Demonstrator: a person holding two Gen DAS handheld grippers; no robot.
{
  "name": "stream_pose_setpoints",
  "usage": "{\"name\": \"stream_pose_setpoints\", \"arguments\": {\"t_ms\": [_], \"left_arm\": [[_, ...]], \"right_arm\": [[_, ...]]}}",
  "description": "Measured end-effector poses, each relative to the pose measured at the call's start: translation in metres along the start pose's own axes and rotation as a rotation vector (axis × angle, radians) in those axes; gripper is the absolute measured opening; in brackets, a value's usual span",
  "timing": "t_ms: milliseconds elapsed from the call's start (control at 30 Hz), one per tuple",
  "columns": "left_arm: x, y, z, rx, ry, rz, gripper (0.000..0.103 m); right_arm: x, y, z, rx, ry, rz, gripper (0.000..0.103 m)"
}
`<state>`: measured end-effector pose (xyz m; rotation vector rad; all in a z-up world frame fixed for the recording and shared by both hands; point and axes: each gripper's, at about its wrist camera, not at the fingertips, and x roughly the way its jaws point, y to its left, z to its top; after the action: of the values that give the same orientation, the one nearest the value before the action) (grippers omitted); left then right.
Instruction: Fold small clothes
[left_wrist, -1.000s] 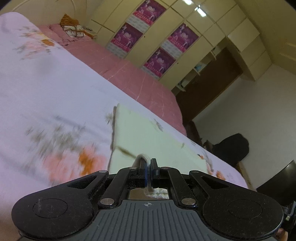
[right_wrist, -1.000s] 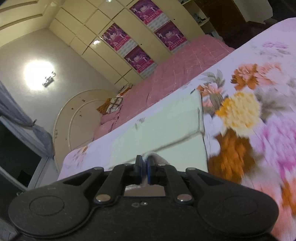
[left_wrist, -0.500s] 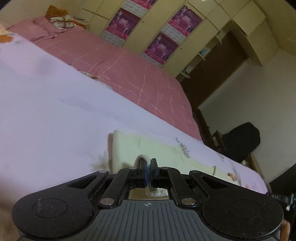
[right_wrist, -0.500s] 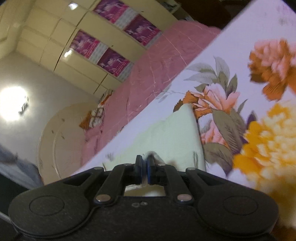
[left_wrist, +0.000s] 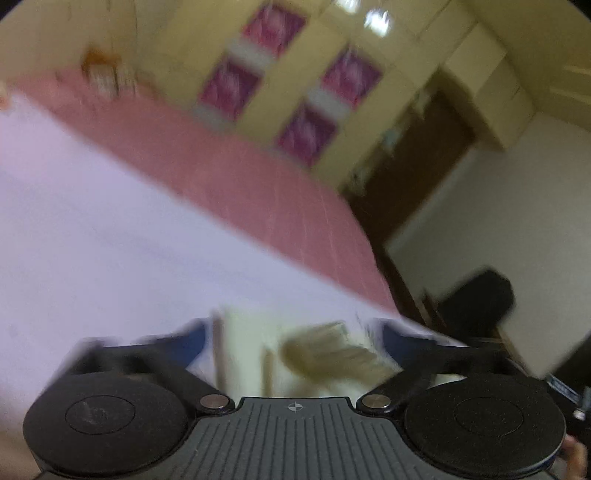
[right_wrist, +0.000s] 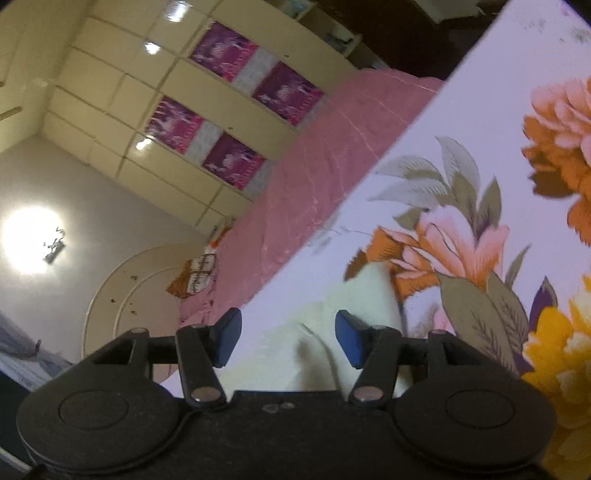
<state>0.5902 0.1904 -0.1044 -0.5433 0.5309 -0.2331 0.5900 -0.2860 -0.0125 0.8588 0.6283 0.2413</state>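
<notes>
The left gripper is seen with its blue-padded fingers spread wide apart, and nothing is held between them; the view is heavily blurred. The pale green garment, a soft folded cloth, lies flat on the floral sheet directly below and ahead of the spread fingers, and a smeared tan patch on it cannot be identified. The right gripper is likewise spread wide, its flat blue pads well apart and gripping nothing. In the right wrist view the same pale green garment is shown between and under the pads, its surface smooth with one shallow crease and its far corner rounded. The sheet is a thin white fabric printed with large orange, pink and yellow flowers and grey-green leaves. Beyond it a pink quilted bedspread with a square stitched pattern is visible, backed by glossy cream wardrobe panels with magenta inserts.
</notes>
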Motion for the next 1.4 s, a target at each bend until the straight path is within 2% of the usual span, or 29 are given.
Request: {"name": "stream_pose_setpoints", "arguments": {"t_ms": [33,100,133,167,233,300,367,400,433,467,600,667,767,800,867,933,1000,1033,1067,1100,1133,1200,1233,1267,1400], "left_arm": [[-0.002,0.000,0.003,0.007,0.000,-0.013,0.102],[0.001,-0.003,0.004,0.037,0.032,-0.009,0.090],[0.007,-0.008,0.004,0.090,0.073,0.018,0.074],[0.012,-0.012,0.003,0.136,0.105,0.036,0.063],[0.019,-0.021,0.000,0.220,0.159,0.055,0.056],[0.022,-0.029,-0.003,0.300,0.184,0.077,0.055],[0.025,-0.037,-0.007,0.384,0.206,0.102,0.024],[0.020,-0.038,-0.004,0.409,0.201,0.112,0.019],[0.018,-0.042,-0.001,0.416,0.188,0.120,0.009],[0.014,-0.042,0.002,0.405,0.176,0.122,0.007],[-0.003,-0.042,0.012,0.354,0.081,0.103,0.005],[-0.015,-0.039,0.015,0.325,-0.006,0.080,0.001],[-0.024,-0.032,0.014,0.259,-0.110,0.124,0.000],[-0.022,-0.027,0.017,0.219,-0.110,0.127,0.000],[-0.011,-0.020,0.018,0.198,-0.051,0.149,0.000],[-0.006,-0.014,0.017,0.160,-0.002,0.088,0.001],[-0.007,-0.019,0.015,0.193,0.011,0.103,0.003],[-0.008,-0.018,0.012,0.201,0.012,0.094,0.029],[-0.010,-0.020,0.011,0.205,0.003,0.088,0.072],[-0.015,-0.022,0.010,0.222,-0.033,0.097,0.083],[-0.019,-0.027,0.009,0.257,-0.062,0.093,0.085],[-0.019,-0.029,0.012,0.278,-0.043,0.072,0.084],[-0.016,-0.030,0.014,0.287,-0.024,0.062,0.074],[-0.012,-0.034,0.016,0.310,0.018,0.078,0.057],[0.010,-0.038,0.018,0.363,0.204,0.090,0.022]], "right_arm": [[-0.001,0.002,0.001,-0.023,0.005,-0.003,0.055],[0.001,0.009,0.002,-0.104,0.032,-0.033,0.052],[0.003,0.013,0.002,-0.147,0.051,-0.051,0.049],[0.008,0.018,0.000,-0.201,0.076,-0.080,0.045],[0.015,0.027,-0.004,-0.275,0.106,-0.111,0.042],[0.022,0.038,-0.008,-0.365,0.139,-0.169,0.039],[0.029,0.047,-0.015,-0.453,0.160,-0.222,0.032],[0.031,0.052,-0.020,-0.494,0.169,-0.243,0.021],[0.033,0.055,-0.023,-0.530,0.173,-0.259,0.014],[0.033,0.059,-0.026,-0.555,0.172,-0.268,0.006],[0.021,0.069,-0.034,-0.613,0.114,-0.279,0.005],[0.013,0.072,-0.031,-0.626,0.064,-0.263,0.004],[0.004,0.073,-0.027,-0.638,-0.006,-0.245,0.004],[0.002,0.073,-0.026,-0.635,-0.025,-0.249,0.004],[0.005,0.068,-0.024,-0.617,-0.040,-0.260,0.004],[0.013,0.060,-0.022,-0.596,-0.019,-0.296,0.004],[0.022,0.051,-0.019,-0.542,0.023,-0.298,0.005],[0.024,0.047,-0.020,-0.521,0.046,-0.289,0.006],[0.025,0.045,-0.020,-0.515,0.052,-0.285,0.011],[0.024,0.045,-0.021,-0.518,0.045,-0.282,0.015],[0.024,0.045,-0.020,-0.514,0.046,-0.273,0.015],[0.024,0.045,-0.019,-0.509,0.049,-0.263,0.015],[0.025,0.046,-0.019,-0.510,0.051,-0.262,0.015],[0.026,0.046,-0.019,-0.512,0.057,-0.262,0.015],[0.027,0.046,-0.019,-0.519,0.077,-0.271,0.015]]}}
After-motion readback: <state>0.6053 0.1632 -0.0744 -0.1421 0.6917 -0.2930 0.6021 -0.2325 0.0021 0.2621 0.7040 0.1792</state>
